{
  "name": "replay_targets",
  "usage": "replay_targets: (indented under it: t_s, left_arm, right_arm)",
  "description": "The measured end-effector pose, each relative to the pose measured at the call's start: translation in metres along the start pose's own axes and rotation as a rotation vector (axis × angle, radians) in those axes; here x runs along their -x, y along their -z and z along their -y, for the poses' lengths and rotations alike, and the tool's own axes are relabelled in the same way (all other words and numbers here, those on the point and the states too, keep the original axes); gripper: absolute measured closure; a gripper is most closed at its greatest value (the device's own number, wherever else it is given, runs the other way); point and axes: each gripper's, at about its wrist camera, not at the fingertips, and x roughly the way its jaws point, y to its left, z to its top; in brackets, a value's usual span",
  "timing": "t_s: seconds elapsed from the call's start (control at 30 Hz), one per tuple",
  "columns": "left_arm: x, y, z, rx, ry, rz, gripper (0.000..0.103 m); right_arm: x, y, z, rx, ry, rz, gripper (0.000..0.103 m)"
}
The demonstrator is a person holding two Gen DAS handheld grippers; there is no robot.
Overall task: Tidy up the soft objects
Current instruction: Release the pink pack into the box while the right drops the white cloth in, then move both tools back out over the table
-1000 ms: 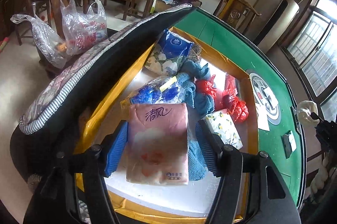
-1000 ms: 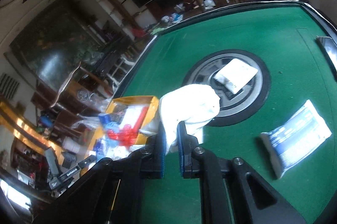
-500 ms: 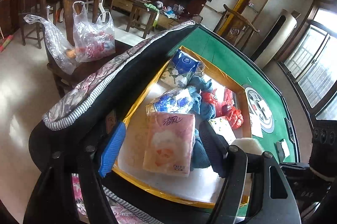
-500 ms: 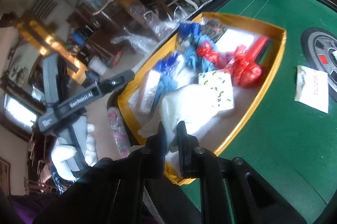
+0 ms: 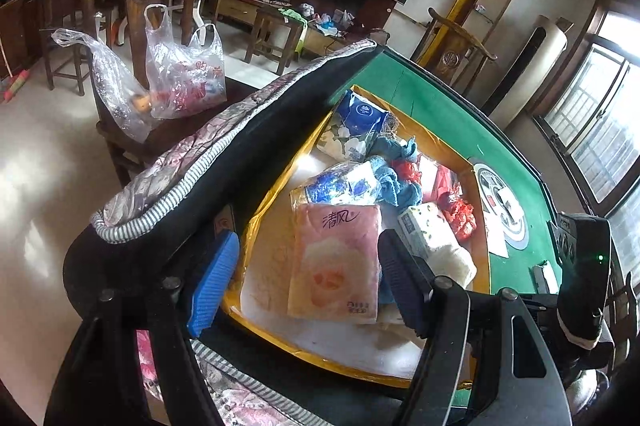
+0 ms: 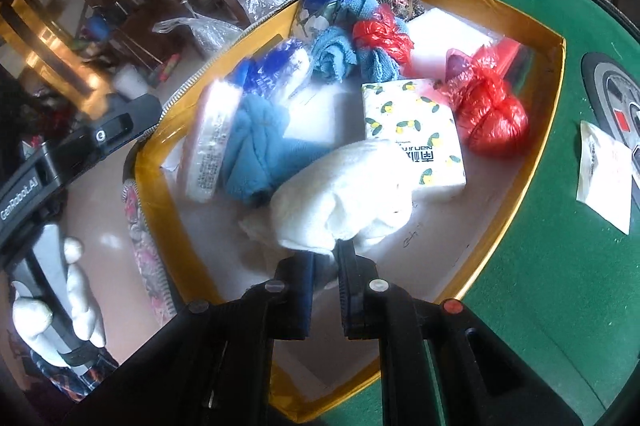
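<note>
The white towel [image 6: 340,202] looks light, limp and compressible, best pinched at a bunched fold, as it is here: the right gripper [image 6: 324,258] has its fingers pressed tight on the towel's near edge, over the yellow-walled box [image 6: 556,66]. At one o'clock lies a lemon-print tissue pack [image 6: 412,130]; at ten, a blue cloth [image 6: 256,142]. The left gripper [image 5: 308,274] stands spread and empty above a pink tissue pack [image 5: 336,258].
</note>
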Motion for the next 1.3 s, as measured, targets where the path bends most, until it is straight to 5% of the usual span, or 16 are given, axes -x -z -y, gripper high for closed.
replay_targets:
  t_s: [0.1,0.43,0.8,1.3]
  left_arm:
    - [0.001,0.001,0.004,-0.018,-0.012,0.001,0.031]
    - [0.003,0.012,0.045,-0.170,-0.139,0.058,0.031]
    - [-0.001,0.030,0.106,-0.368,-0.233,0.073,0.031]
    - [-0.012,0.050,0.171,-0.519,-0.256,0.030,0.031]
  right_arm:
    - [0.006,-0.002,0.003,0.005,0.023,0.022,0.090]
    - [0.064,0.031,0.005,0.075,0.033,0.162,0.050]
    - [0.117,0.060,0.089,-0.136,0.100,0.314,0.050]
    - [0.176,0.107,0.188,-0.356,0.132,0.438,0.049]
